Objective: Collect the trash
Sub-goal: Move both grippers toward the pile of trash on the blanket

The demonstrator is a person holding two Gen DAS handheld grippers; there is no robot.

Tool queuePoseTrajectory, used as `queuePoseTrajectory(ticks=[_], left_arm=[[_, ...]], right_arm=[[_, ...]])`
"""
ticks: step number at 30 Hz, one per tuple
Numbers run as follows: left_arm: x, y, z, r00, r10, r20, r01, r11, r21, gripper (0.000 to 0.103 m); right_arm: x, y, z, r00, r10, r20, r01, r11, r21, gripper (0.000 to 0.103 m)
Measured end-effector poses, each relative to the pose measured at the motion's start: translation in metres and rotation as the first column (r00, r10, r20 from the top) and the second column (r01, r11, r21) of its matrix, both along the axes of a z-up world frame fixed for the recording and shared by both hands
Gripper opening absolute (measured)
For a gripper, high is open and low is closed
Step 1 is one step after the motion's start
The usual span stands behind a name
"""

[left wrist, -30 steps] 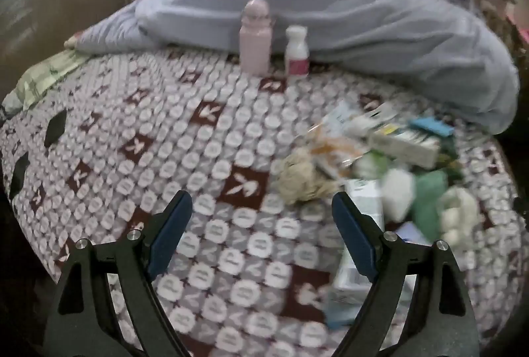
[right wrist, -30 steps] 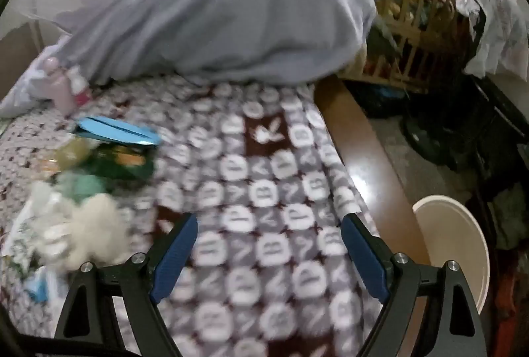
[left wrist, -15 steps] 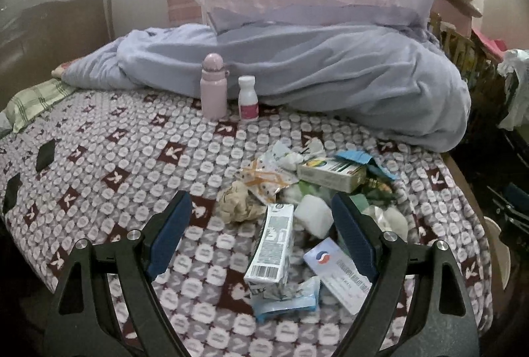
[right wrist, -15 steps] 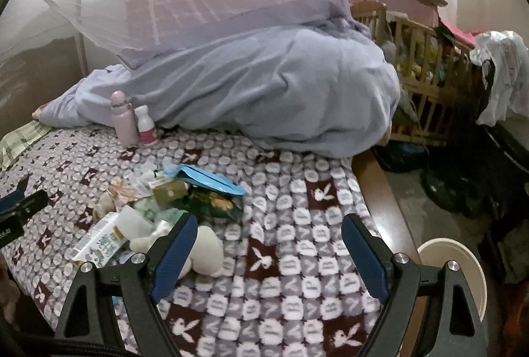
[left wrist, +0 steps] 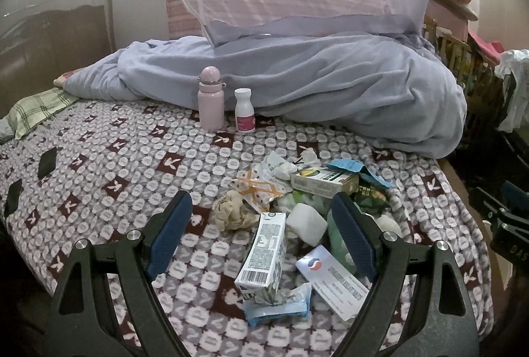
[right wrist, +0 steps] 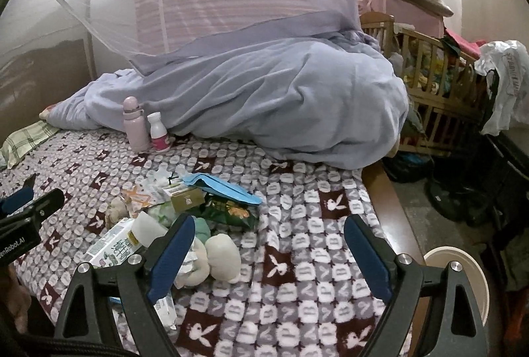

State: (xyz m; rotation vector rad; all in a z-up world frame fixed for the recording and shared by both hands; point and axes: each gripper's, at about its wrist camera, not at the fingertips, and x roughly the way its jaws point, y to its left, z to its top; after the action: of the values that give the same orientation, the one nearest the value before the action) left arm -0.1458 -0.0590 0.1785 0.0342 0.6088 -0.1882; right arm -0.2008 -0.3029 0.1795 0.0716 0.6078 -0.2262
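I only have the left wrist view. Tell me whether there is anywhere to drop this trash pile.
Observer: The right wrist view shows a cream round container standing on the floor beside the bed's wooden edge, right of the pile.
Operator: Report the right gripper's state.
Observer: The right gripper is open and holds nothing. It hovers over the patterned blanket, right of the pile.
Operator: Name the piece nearest it.
Observer: A cream soft lump lies just beside the gripper's pile-side finger.
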Motion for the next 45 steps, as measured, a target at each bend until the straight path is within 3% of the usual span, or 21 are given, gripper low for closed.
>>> queuePoseTrajectory(ticks=[45], left_arm=[[0.005,0.0006,-0.0062,0.999,0.032,-0.006,-0.032,0.999,0.006,0.086]], right_arm=[[0.0013,0.0053,-0.0041,1.0,0.027,-0.015,-0.027,0.999,0.019,0.09]])
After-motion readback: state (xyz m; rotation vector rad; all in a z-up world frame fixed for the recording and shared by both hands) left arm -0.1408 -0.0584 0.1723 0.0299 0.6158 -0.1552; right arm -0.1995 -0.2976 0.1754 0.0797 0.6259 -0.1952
